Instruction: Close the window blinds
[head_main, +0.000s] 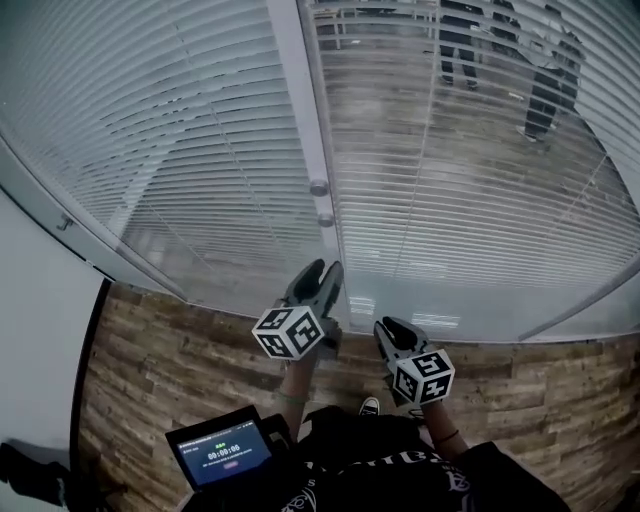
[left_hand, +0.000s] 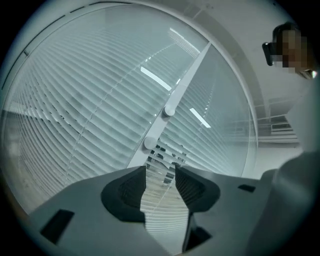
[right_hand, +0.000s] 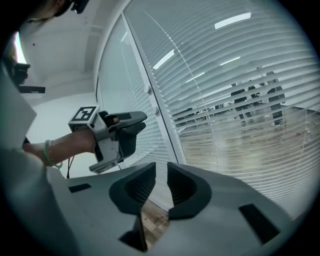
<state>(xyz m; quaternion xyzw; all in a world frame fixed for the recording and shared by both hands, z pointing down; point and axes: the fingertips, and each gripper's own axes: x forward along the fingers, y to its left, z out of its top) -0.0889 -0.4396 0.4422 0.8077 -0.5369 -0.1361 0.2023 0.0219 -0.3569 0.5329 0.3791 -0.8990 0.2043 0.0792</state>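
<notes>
Blinds (head_main: 230, 200) hang behind the two glass panes of the window. The left blind (head_main: 170, 150) looks nearly shut: its slats give a pale, closed face. Between the panes stands the white post (head_main: 295, 90), with its long axis upright. On it sit two round knobs, the upper knob (head_main: 318, 187) just above the lower knob (head_main: 325, 219). I judge that these knobs turn the slats, but the pictures do not prove it.

The left gripper (head_main: 323, 268) is under the knobs and points at them, near the post but not touching it. Its jaws stand apart with nothing between them, and in its own view the lower knob lies just beyond the gap. The right gripper (head_main: 393, 328) is lower and farther from the post, at the bottom edge of the right pane. Its jaws leave a narrow gap and hold nothing.

The right blind (head_main: 470, 200) has its slats open, so the floor (head_main: 400, 130) and people (head_main: 545, 80) beyond the glass show through. The left gripper is therefore the nearer one to the knobs, and the move should go ahead and a little up along the post.
</notes>
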